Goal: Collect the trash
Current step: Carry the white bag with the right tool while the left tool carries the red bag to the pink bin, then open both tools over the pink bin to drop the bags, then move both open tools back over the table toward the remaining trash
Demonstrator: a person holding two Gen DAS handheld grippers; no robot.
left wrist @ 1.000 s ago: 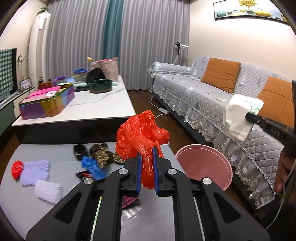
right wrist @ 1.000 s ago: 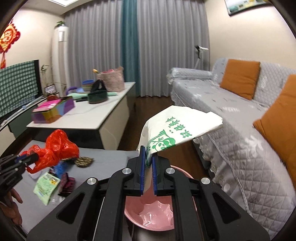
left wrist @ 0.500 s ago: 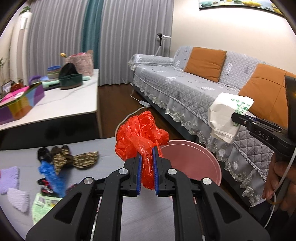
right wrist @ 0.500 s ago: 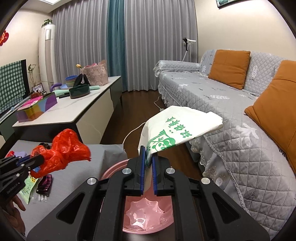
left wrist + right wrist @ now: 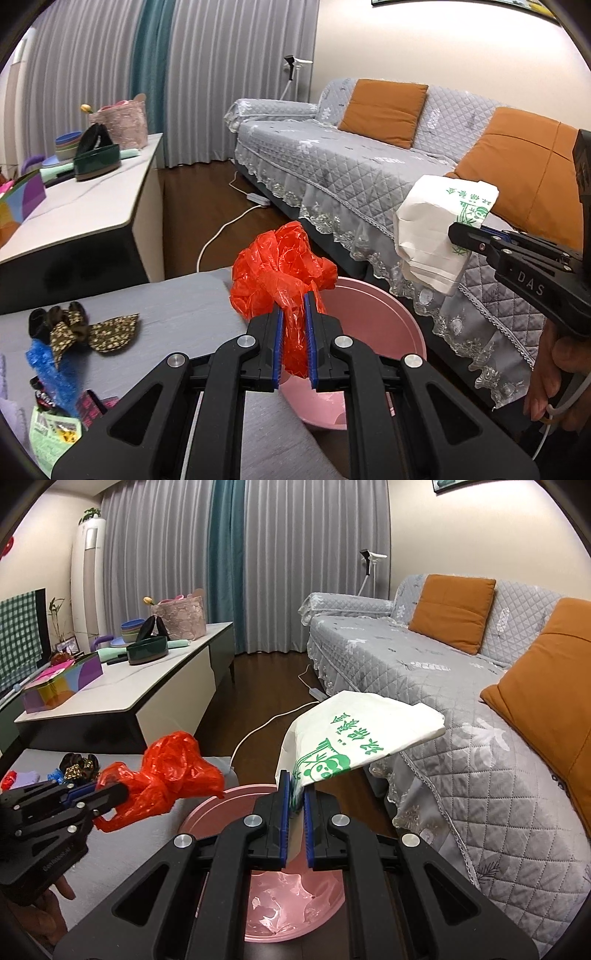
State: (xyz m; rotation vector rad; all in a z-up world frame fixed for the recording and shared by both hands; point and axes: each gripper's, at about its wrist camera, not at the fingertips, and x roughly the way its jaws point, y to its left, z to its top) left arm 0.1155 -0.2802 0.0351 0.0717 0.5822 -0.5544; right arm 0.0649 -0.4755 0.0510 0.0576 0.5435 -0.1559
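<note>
You have two claws in view, the left claw [image 5: 293,325] and the right claw [image 5: 295,801], with one red plastic bag [image 5: 280,266] and one white paper bag [image 5: 351,742]. One pink basin [image 5: 295,904]. Two orange cushions [image 5: 454,613] on one sofa [image 5: 424,672]. On the grey bench [image 5: 177,306], roughly five loose scraps [image 5: 55,362], hard to separate at the edge.

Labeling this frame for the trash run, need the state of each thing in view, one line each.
Left gripper: shut on crumpled red plastic bag, held above the basin's near rim.
Right gripper: shut on white paper bag with green panda print, held over the basin.
Round pink plastic basin: upright, clear wrapper scraps inside.
Brown patterned bow: lying on grey surface, not collected.
</note>
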